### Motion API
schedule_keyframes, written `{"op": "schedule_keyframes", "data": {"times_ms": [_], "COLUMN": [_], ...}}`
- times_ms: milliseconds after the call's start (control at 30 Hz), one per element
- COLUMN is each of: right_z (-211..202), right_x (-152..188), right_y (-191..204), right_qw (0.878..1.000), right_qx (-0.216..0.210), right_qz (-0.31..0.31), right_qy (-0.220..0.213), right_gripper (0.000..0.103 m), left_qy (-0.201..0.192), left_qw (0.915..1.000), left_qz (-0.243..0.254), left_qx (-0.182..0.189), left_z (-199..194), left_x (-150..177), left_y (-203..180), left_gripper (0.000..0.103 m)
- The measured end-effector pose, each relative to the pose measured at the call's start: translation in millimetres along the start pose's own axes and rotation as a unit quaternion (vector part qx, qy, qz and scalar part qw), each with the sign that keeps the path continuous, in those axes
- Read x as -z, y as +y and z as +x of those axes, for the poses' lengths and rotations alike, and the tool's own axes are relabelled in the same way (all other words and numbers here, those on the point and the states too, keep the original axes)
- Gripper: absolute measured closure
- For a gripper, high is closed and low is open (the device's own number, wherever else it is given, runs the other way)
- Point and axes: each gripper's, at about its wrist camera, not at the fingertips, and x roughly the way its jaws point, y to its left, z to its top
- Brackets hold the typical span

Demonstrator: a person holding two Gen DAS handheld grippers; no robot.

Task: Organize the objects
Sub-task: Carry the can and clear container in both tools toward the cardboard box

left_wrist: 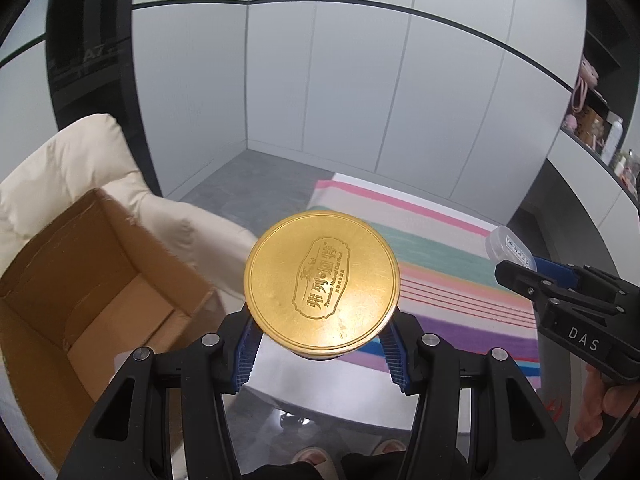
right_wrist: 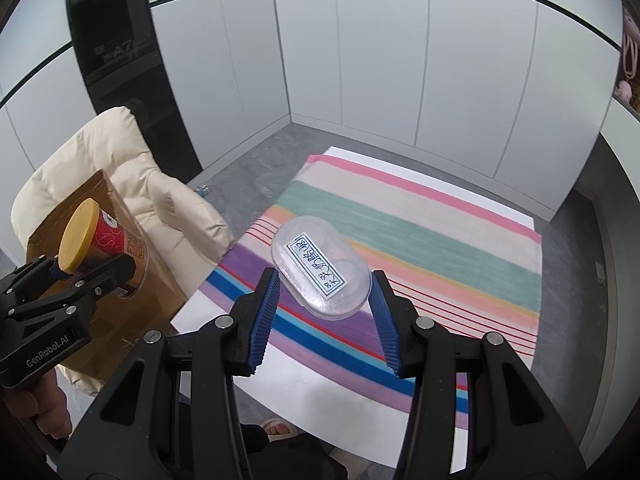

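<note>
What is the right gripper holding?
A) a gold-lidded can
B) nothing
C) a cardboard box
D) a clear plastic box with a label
D: the right gripper is shut on the clear plastic box, held above the striped cloth; the gold-lidded can is in the left gripper.

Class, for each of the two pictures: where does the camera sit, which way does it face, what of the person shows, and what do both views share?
Left wrist: on the left gripper, facing down-forward at its gold-lidded can; a hand and toes show.
Right wrist: on the right gripper, facing down-forward at its clear plastic box; a hand and toes show.
Shared: striped cloth, cardboard box, cream cushion, each other's gripper.
</note>
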Motion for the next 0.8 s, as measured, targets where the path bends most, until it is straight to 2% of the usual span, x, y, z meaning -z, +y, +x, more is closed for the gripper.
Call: {"op": "schedule_keyframes", "data": {"times_ms": [800], "right_z": [22.9], "right_x": [-11.0], "right_y": [124.0], "right_qw": [0.994], "right_qx": [-0.068], "right_qz": [-0.081], "right_qy": [0.002], "right_gripper": [0.055], "left_qy": [-0.011], "left_qw": [0.9939], "left_qz": [-0.073], "left_qx": [-0.082], "left_z": [-42.0], "left_x": [26.7], "left_y": [114.4], "left_gripper": [0.049]}}
